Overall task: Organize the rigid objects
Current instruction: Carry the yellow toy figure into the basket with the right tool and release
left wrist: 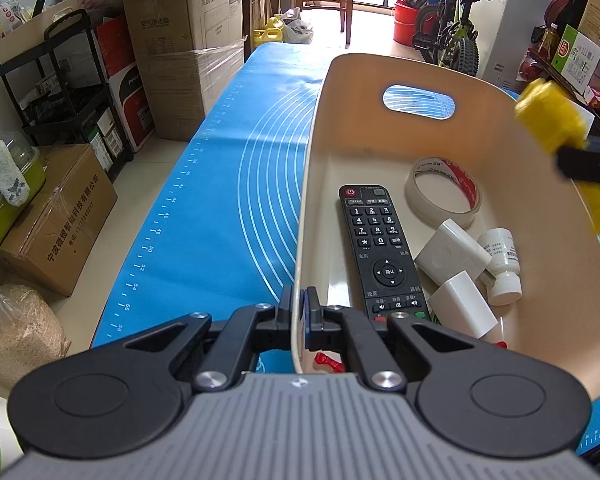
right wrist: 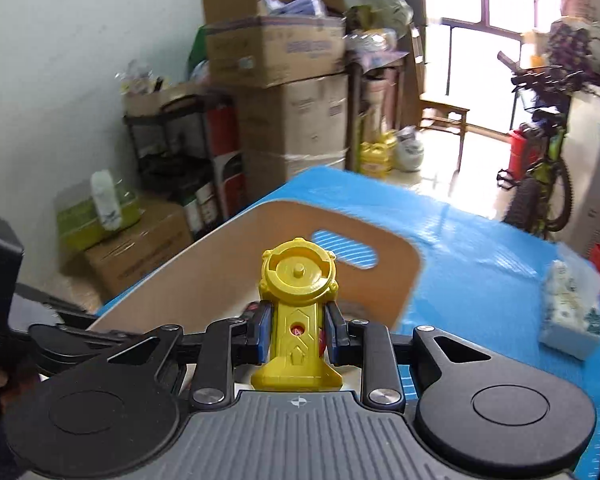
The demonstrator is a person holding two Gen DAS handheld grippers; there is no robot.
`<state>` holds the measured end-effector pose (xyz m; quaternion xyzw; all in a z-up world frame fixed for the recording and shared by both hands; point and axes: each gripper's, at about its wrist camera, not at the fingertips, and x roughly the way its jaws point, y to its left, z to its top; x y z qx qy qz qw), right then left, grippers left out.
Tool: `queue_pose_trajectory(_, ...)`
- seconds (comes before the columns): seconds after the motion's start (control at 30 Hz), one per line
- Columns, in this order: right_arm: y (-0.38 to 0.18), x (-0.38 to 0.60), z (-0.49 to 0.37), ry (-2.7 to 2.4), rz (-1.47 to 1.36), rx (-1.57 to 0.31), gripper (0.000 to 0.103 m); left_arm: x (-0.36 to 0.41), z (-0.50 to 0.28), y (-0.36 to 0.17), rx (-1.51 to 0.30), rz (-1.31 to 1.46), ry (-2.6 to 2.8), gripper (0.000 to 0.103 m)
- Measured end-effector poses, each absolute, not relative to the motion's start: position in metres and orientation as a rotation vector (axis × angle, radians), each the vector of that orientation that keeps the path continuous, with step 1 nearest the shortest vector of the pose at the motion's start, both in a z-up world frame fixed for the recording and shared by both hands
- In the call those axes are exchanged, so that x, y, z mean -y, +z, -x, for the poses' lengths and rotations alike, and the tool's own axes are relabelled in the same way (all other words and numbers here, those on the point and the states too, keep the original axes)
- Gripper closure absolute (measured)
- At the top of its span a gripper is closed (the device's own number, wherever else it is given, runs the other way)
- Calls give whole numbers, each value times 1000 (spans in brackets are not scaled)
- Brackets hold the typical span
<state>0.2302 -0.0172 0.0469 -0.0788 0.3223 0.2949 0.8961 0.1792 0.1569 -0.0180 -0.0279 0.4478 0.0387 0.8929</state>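
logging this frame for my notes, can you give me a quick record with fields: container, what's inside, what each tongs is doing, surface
container: beige bin with a cut-out handle
inside: black remote, tape roll, two white blocks, small white bottle
left tongs: shut on the bin's near wall
right tongs: shut on a yellow plastic toy, held above the bin
surface: blue measuring mat
also on mat: tissue pack

The yellow toy point(left wrist: 552, 128) is blurred and cut by the left view's edge; remote point(left wrist: 380, 252) labels unreadable
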Motion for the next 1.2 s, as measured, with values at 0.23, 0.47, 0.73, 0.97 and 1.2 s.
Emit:
queue_pose_trajectory(0.23, 13, -19, -228, 568, 260, -785, 67, -156, -179, -18, -930, 56, 82, 97)
queue_pose_trajectory(0.47, -6, -26, -223, 557, 321, -854, 57, -155, -179, -18, -931, 59, 89, 97)
queue_pose_trajectory(0.73, 27, -3, -206, 505, 248, -785, 22, -149, -174, -7, -894, 43, 123, 56)
queue_pose_trajectory(0.97, 61, 38, -174, 407, 197, -708, 4, -133, -155, 30, -779, 48, 170, 17)
queue_pose_trajectory(1.2, 82, 84, -142, 319, 123, -682, 3, -109, -132, 52, -760, 52, 160, 17)
